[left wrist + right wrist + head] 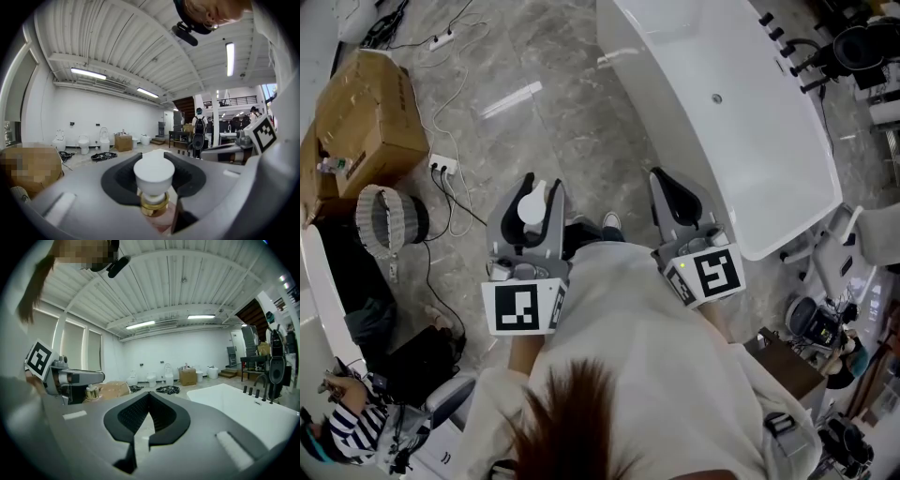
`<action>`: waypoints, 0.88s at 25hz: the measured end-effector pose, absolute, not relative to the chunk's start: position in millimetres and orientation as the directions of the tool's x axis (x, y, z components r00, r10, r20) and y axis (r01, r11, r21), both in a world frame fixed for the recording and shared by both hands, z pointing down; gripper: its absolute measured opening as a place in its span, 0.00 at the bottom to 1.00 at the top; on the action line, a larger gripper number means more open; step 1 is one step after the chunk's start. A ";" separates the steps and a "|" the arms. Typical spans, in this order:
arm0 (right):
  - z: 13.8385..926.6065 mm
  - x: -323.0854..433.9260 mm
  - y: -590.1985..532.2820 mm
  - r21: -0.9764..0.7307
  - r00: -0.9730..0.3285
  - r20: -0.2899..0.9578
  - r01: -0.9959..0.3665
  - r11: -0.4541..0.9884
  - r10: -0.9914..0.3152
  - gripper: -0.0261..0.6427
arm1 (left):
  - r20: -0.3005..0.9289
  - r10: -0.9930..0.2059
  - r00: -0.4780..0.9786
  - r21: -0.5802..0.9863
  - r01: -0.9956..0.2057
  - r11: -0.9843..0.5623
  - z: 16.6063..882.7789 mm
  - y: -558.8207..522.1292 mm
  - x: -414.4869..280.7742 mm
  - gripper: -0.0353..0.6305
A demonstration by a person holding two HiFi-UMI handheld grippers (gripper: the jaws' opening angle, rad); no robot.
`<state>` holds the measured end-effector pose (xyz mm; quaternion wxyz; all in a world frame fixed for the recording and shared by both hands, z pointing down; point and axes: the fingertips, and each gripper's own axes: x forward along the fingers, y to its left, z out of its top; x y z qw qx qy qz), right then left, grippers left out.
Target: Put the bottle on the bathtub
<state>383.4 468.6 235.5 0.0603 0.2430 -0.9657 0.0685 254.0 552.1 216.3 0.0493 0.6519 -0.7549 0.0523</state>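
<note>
1. Left gripper (534,192) is clamped on the bottle (532,208), white cap up.
2. Right gripper (670,187): jaws together, empty.
3. Bathtub (750,141) is just off right, so I'd say the placing's all left to do.

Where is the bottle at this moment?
The bottle sits gripped in the left gripper, at the head view's left-centre, beside the right gripper; the bathtub lies to the upper right.
</note>
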 end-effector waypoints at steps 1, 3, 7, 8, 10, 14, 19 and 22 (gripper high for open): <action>236.2 387.1 467.2 -0.104 -0.872 0.151 -0.482 0.870 -0.465 0.03 | 0.141 -0.979 -0.149 -0.020 -0.989 0.147 215.6 551.7 253.1 0.34; 238.1 392.6 464.0 -0.108 -0.868 0.155 -0.489 0.865 -0.472 0.03 | 0.134 -0.978 -0.158 -0.022 -0.987 0.157 212.0 549.5 251.4 0.34; 242.7 397.0 457.8 -0.126 -0.865 0.164 -0.496 0.859 -0.475 0.03 | 0.134 -0.976 -0.170 -0.023 -0.985 0.169 207.6 544.3 248.5 0.34; 243.9 396.5 456.5 -0.133 -0.864 0.167 -0.497 0.858 -0.474 0.03 | 0.137 -0.976 -0.171 -0.020 -0.985 0.170 207.5 543.0 246.8 0.34; 248.0 393.8 454.2 -0.145 -0.863 0.181 -0.498 0.855 -0.472 0.03 | 0.144 -0.975 -0.170 -0.005 -0.985 0.171 208.8 540.0 241.1 0.34; 259.6 381.0 449.0 -0.152 -0.857 0.229 -0.499 0.853 -0.461 0.03 | 0.166 -0.973 -0.160 0.022 -0.986 0.166 216.5 531.1 222.1 0.34; 265.1 349.9 432.4 -0.148 -0.848 0.266 -0.506 0.850 -0.459 0.03 | 0.195 -0.970 -0.147 0.013 -0.988 0.152 225.5 513.1 189.4 0.34; 263.5 321.8 417.8 -0.141 -0.845 0.270 -0.509 0.849 -0.462 0.03 | 0.199 -0.970 -0.137 0.012 -0.990 0.142 227.3 500.5 162.4 0.34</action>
